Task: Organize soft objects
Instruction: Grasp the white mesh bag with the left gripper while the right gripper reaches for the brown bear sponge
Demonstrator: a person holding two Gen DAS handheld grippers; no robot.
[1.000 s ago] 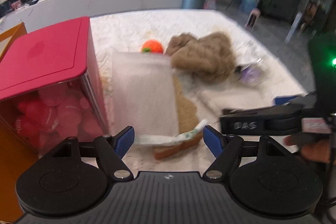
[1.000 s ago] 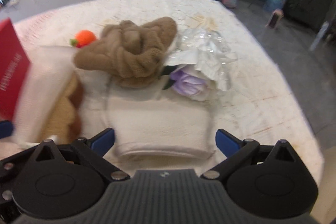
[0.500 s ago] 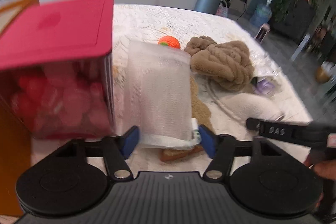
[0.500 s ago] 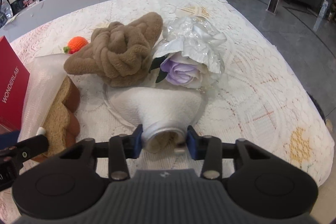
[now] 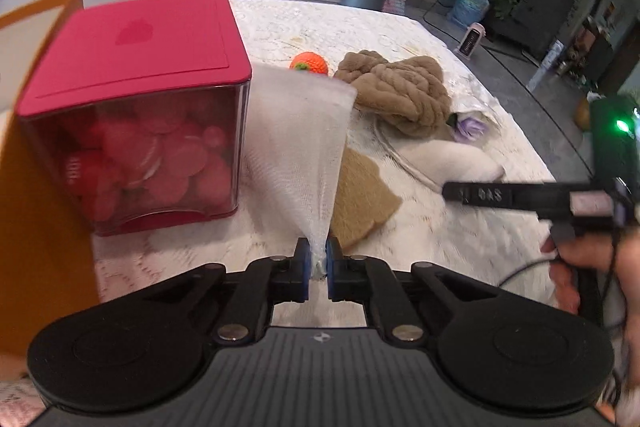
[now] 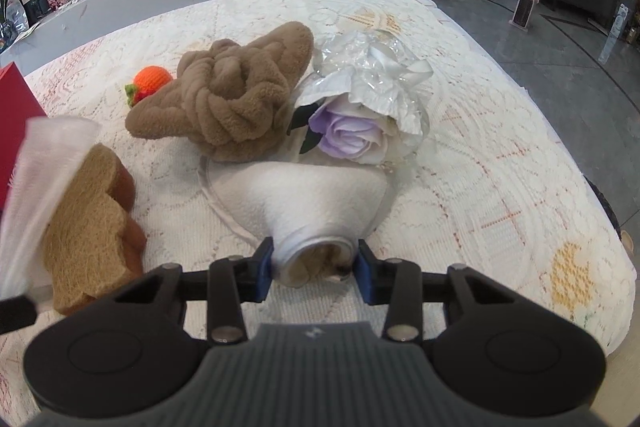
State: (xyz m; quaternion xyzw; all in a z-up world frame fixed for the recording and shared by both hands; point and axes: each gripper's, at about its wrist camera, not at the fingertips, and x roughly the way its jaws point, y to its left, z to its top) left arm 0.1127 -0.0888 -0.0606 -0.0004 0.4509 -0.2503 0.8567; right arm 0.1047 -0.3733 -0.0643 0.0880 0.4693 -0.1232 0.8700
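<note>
My left gripper (image 5: 317, 267) is shut on the near end of a white gauze cloth (image 5: 298, 139), which is pinched into a fan and lifted off a plush bread slice (image 5: 360, 195). That gauze cloth (image 6: 44, 179) shows at the left edge of the right wrist view, over the bread slice (image 6: 90, 227). My right gripper (image 6: 314, 267) is shut on the near end of a rolled white fleece towel (image 6: 316, 203), squeezing it. Behind lie a knotted brown plush (image 6: 228, 99), a purple fabric rose in silver wrap (image 6: 356, 123) and an orange knitted ball (image 6: 150, 79).
A clear box with a red lid (image 5: 136, 107), full of red pieces, stands left of the gauze. An orange panel (image 5: 36, 187) rises at the far left. The lace-covered table (image 6: 500, 167) ends at the right, above grey floor. A hand (image 5: 584, 259) holds the right gripper.
My left gripper closed from wide open onto the gauze cloth and raised it, bunching it. My right gripper closed from wide open onto the white towel roll.
</note>
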